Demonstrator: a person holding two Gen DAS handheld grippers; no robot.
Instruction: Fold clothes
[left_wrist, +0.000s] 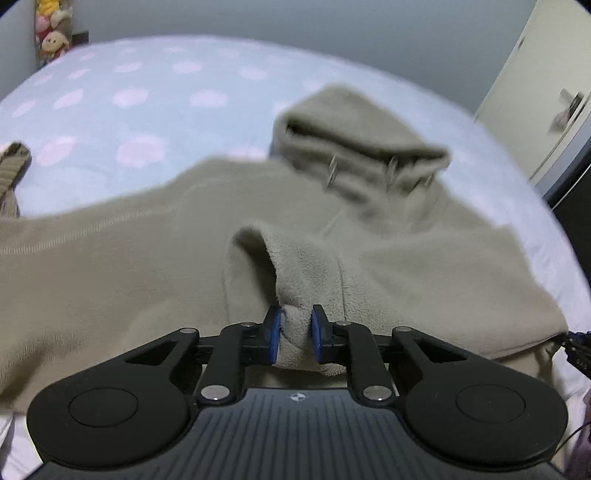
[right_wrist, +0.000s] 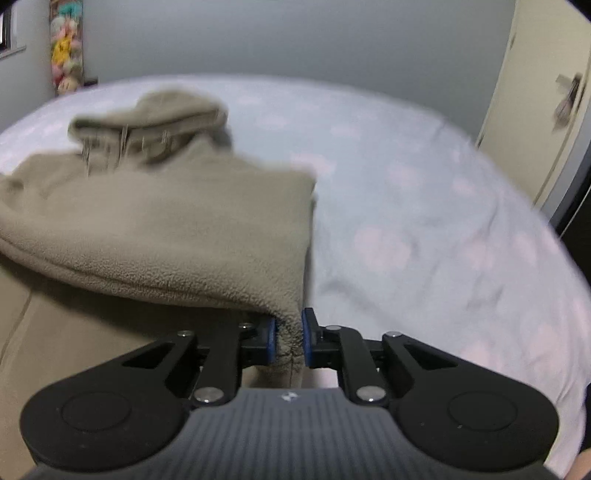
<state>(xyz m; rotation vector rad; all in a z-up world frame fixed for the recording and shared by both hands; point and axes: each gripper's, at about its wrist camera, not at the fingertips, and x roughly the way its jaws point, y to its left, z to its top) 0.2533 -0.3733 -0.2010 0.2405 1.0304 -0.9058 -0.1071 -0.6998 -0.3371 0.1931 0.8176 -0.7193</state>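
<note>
A beige fleece hoodie (left_wrist: 147, 240) lies on the bed, its hood (left_wrist: 354, 140) with drawstrings at the far end. My left gripper (left_wrist: 295, 334) is shut on a bunched fold of the hoodie's fleece and holds it raised over the body of the garment. In the right wrist view the hoodie (right_wrist: 166, 229) fills the left half, folded over itself, hood (right_wrist: 155, 118) at the back left. My right gripper (right_wrist: 289, 338) is shut on the lower right corner of the folded fleece layer. The right gripper's tip shows at the left wrist view's right edge (left_wrist: 578, 345).
The bed has a pale blue sheet with pink spots (left_wrist: 129, 99), with open sheet to the right of the hoodie (right_wrist: 424, 221). Plush toys (left_wrist: 53, 33) hang in the back left corner. A cream wardrobe door (right_wrist: 546, 92) stands on the right.
</note>
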